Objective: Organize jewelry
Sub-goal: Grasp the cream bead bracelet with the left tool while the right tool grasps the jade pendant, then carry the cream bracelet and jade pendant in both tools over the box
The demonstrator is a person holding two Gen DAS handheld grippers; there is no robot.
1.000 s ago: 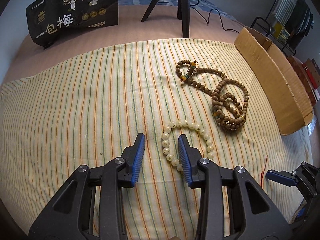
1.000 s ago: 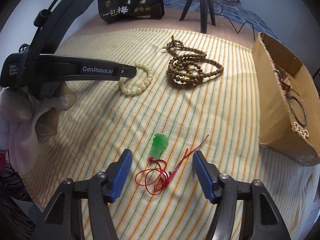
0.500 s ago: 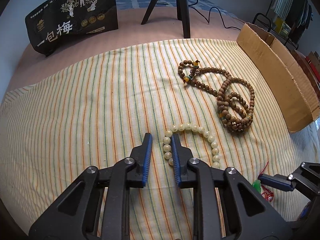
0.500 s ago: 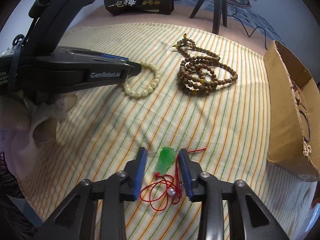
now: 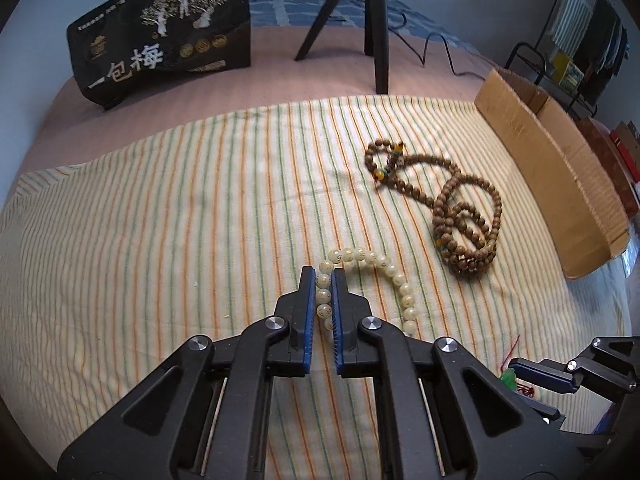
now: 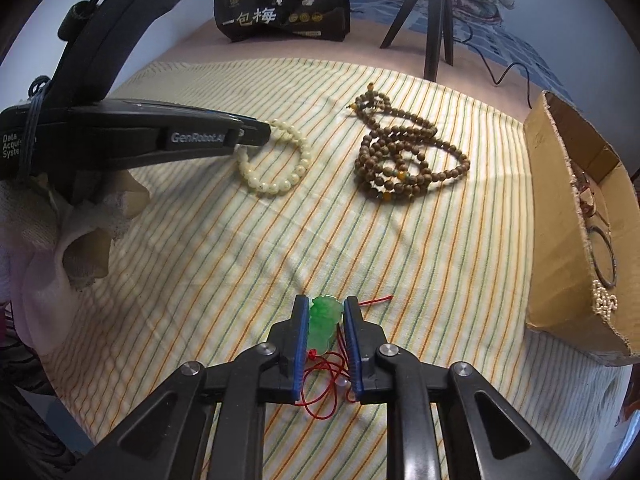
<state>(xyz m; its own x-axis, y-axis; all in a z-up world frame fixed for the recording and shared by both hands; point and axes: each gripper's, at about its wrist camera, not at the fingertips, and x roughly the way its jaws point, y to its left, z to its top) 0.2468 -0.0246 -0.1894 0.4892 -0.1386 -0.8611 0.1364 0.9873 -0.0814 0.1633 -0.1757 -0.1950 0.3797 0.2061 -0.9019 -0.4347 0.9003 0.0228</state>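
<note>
My left gripper (image 5: 323, 276) is shut on the near side of a white bead bracelet (image 5: 394, 276), which lies on the striped cloth (image 5: 160, 220). The right wrist view shows that left gripper (image 6: 262, 134) from the side, at the bracelet (image 6: 298, 168). My right gripper (image 6: 325, 304) has its jaws closing on a green pendant (image 6: 324, 318), and both blue pads touch it. Its red cord (image 6: 320, 384) loops loosely under the jaws. A long brown bead necklace (image 6: 400, 160) lies coiled farther back, untouched.
An open cardboard box (image 6: 560, 220) at the cloth's right edge holds a dark bangle and some pearls. A black printed bag (image 5: 160, 52) and a tripod's legs (image 5: 376, 28) stand behind the cloth. A gloved hand (image 6: 60, 220) holds the left gripper.
Both grippers' jaws have closed: the left on the white bracelet's beads, the right around the green pendant. Neither hand has shifted much.
</note>
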